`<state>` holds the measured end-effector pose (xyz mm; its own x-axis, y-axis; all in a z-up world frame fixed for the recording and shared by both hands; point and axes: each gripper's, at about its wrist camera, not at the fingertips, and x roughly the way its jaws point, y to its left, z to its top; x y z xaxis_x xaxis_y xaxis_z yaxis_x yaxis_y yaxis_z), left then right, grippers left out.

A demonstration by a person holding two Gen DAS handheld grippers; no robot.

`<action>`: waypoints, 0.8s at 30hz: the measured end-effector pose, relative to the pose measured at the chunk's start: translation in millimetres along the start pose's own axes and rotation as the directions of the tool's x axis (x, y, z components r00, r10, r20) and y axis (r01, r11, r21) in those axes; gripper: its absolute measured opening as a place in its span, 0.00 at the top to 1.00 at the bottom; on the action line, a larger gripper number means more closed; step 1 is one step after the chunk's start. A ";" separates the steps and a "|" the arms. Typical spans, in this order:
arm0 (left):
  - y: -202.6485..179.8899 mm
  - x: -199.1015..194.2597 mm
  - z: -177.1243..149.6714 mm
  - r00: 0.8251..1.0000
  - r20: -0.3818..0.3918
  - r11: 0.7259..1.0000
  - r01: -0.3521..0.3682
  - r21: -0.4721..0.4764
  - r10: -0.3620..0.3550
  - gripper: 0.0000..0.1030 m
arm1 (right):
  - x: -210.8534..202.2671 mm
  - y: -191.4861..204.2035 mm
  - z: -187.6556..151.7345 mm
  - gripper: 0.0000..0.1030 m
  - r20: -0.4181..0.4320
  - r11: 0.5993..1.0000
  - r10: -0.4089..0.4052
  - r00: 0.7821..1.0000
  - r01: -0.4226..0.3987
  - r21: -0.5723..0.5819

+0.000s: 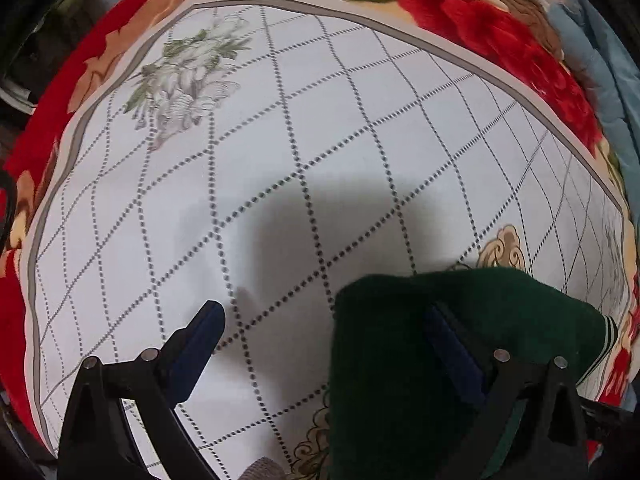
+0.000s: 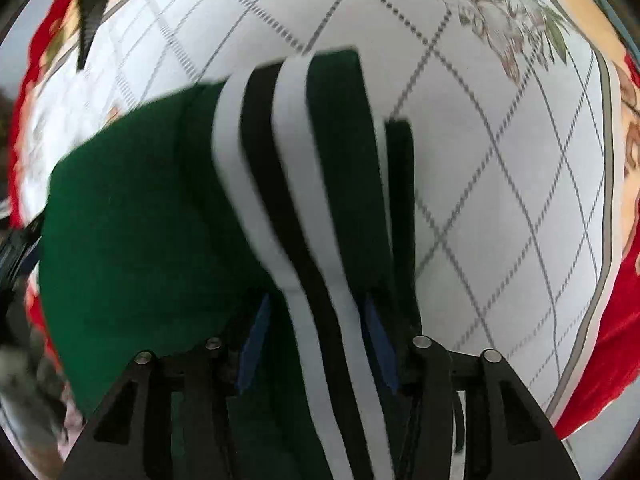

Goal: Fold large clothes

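Note:
A dark green knit garment (image 1: 400, 360) with a white and black striped band (image 2: 280, 184) lies on a white sheet with a dotted diamond grid (image 1: 280, 140). My left gripper (image 1: 324, 332) is open; its right finger (image 1: 452, 344) rests on the green fabric and its left finger (image 1: 200, 340) is over bare sheet. My right gripper (image 2: 316, 344) has its blue pads on either side of the striped band, with the fabric between them. The view is blurred, and whether the pads press the band is unclear.
The sheet lies on a red, cream and brown floral blanket (image 1: 500, 36). Light blue cloth (image 1: 600, 60) sits at the far right. The left gripper's arm shows as a dark shape in the right wrist view (image 2: 92, 0).

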<state>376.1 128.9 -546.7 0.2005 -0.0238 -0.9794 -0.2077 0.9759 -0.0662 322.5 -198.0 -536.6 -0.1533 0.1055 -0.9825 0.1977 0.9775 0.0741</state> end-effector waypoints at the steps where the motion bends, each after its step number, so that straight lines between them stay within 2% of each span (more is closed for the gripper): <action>1: 0.8 -9.0 -1.8 1.000 0.011 1.000 -0.018 0.011 0.018 0.00 | 1.9 -0.5 3.1 0.42 -0.021 1.000 0.007 1.000 -0.006 0.018; 3: 3.7 -37.0 -11.6 0.998 0.040 0.999 -0.043 0.034 0.041 0.02 | -8.8 -3.0 0.0 0.42 -0.043 0.999 0.037 0.998 -0.035 0.032; 6: 14.1 -98.8 -53.2 0.993 0.109 0.998 0.033 0.055 -0.039 0.02 | -54.9 -12.0 -26.0 0.40 0.016 0.995 0.098 0.995 -0.098 -0.013; 8: 13.4 -118.4 -86.6 0.993 0.111 0.995 0.030 0.095 -0.040 0.02 | -78.7 -15.2 -52.9 0.40 0.043 0.992 0.116 0.992 -0.114 -0.050; 11: 6.9 -116.2 -142.1 0.998 0.064 0.987 -0.033 0.157 0.023 0.02 | -84.5 -21.5 -90.2 0.40 0.007 0.986 0.157 0.988 -0.156 -0.062; 12: 5.8 -102.6 -161.3 0.996 0.033 0.980 -0.084 0.179 0.079 0.02 | -78.9 -17.4 -100.2 0.40 -0.015 0.985 0.161 0.987 -0.162 -0.066; 13: 5.0 -89.3 -174.5 0.994 0.010 0.977 -0.106 0.187 0.106 0.01 | -64.1 -13.0 -112.8 0.40 -0.037 0.985 0.148 0.988 -0.151 -0.079; 14: 6.3 -75.0 -186.2 0.995 0.005 0.978 -0.099 0.181 0.100 0.00 | -50.0 -10.8 -122.1 0.40 -0.059 0.987 0.120 0.991 -0.125 -0.100; 17: 11.9 -46.8 -193.3 0.997 -0.024 0.983 -0.066 0.171 0.071 0.00 | 0.5 0.4 -135.3 0.43 -0.079 0.992 0.006 0.997 -0.015 -0.124; 19: 11.4 -48.4 -188.1 0.998 -0.034 0.988 -0.047 0.150 0.052 0.00 | 26.8 3.6 -133.7 0.41 -0.085 0.995 -0.027 0.996 0.019 -0.095; 20: 7.4 -53.5 -185.9 0.997 -0.029 0.984 -0.062 0.165 0.068 0.00 | 32.6 8.4 -131.2 0.37 -0.084 0.995 -0.039 0.996 0.032 -0.090; 22: 2.0 -69.9 -183.1 0.997 -0.002 0.980 -0.079 0.184 0.081 0.00 | 26.6 6.2 -131.1 0.34 -0.105 0.997 -0.039 0.994 0.032 -0.073; 24: 3.4 -91.6 -177.2 0.999 0.036 0.985 -0.046 0.166 0.040 0.00 | 12.3 8.9 -138.0 0.34 -0.103 0.997 0.028 0.994 -0.036 -0.073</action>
<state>187.4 96.0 -491.0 0.2264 0.0232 -0.9738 -0.0549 0.9984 0.0111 188.8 -162.8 -524.5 -0.2463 0.1514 -0.9573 0.1321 0.9838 0.1216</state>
